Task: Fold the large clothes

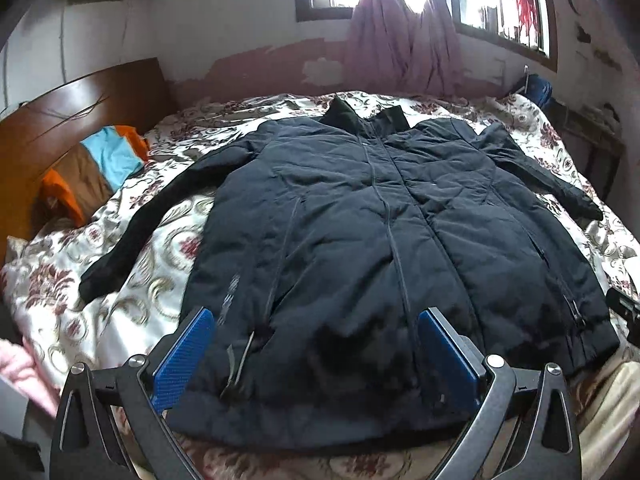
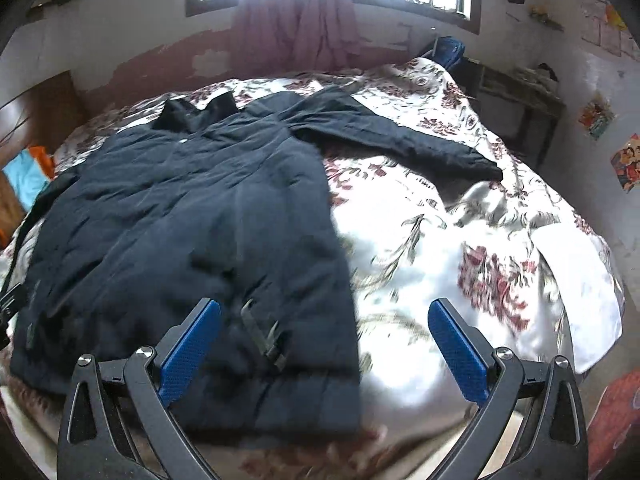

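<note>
A large dark navy coat (image 1: 360,240) lies flat, front up, on a floral bedspread (image 1: 132,276), collar toward the window and both sleeves spread out. My left gripper (image 1: 316,320) is open and empty, hovering over the coat's hem near the centre zipper. In the right wrist view the coat (image 2: 192,220) fills the left half, with its right sleeve (image 2: 400,136) stretched across the bedspread (image 2: 460,240). My right gripper (image 2: 324,312) is open and empty above the coat's lower right corner.
A wooden headboard (image 1: 80,104) and a pillow striped orange, brown and blue (image 1: 92,168) are at the left. A purple curtain (image 1: 400,40) hangs under the window. A white cloth (image 2: 580,292) lies on the bed's right edge. Dark furniture (image 2: 520,96) stands at the far right.
</note>
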